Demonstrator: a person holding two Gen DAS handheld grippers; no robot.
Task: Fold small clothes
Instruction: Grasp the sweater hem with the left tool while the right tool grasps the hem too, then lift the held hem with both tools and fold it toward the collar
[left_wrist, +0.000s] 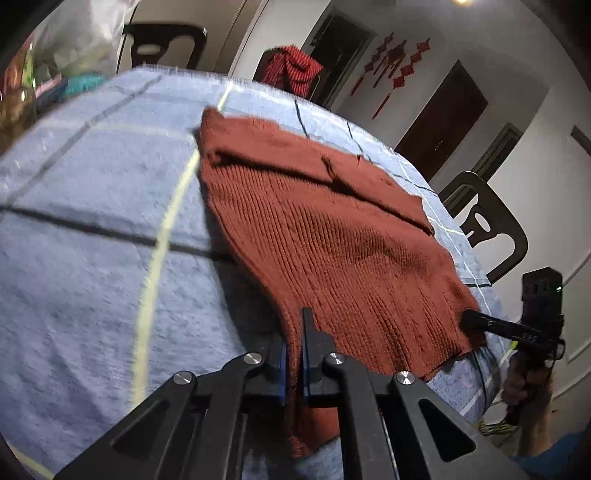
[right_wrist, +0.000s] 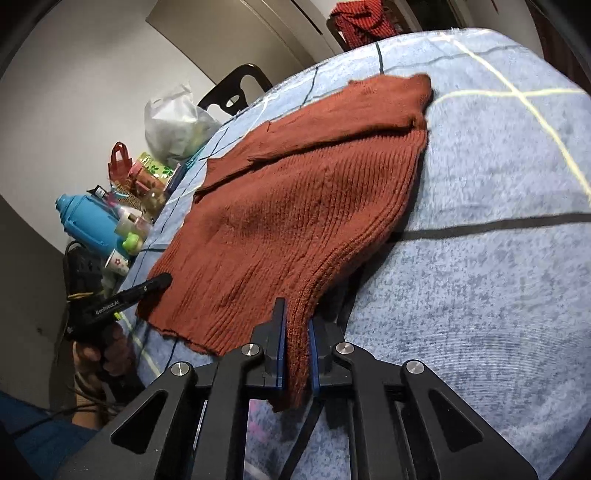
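Left gripper (left_wrist: 294, 354): jaws closed on a bunched corner of the rust-red knit sweater (left_wrist: 332, 236), fabric pinched between the blue pads, a tail of hem hanging below the jaws. Right gripper (right_wrist: 297, 354): same state, jaws clamped on the opposite near corner of the sweater (right_wrist: 295, 206), cloth gathered into a ridge between the pads.

Both corners are lifted off the surface; the knit rises in a tent toward each grip while the rest lies flat. In each wrist view the other gripper shows at the far hem corner, hand below it.

Sweater position: spread on the blue checked blanket (left_wrist: 92, 240) covering the table, hem end toward the person, a sleeve folded across the far part of the body.

Handling judgement: ribbed knit, soft and limp, moderate weight for its size. It sags between the two grips and will stretch along the ribs if pulled hard. Not slippery; the pile of the blanket (right_wrist: 480, 277) probably drags on it, so lifting clear before carrying over seems wiser than sliding. Hem corners are the sensible hold for a lengthwise fold. Risk: the folded sleeve may shift if the hem is swung over quickly.

Periphery: clutter of bottles and bags (right_wrist: 122, 206) off the table's edge; black chair (left_wrist: 484, 229) beyond the far side.
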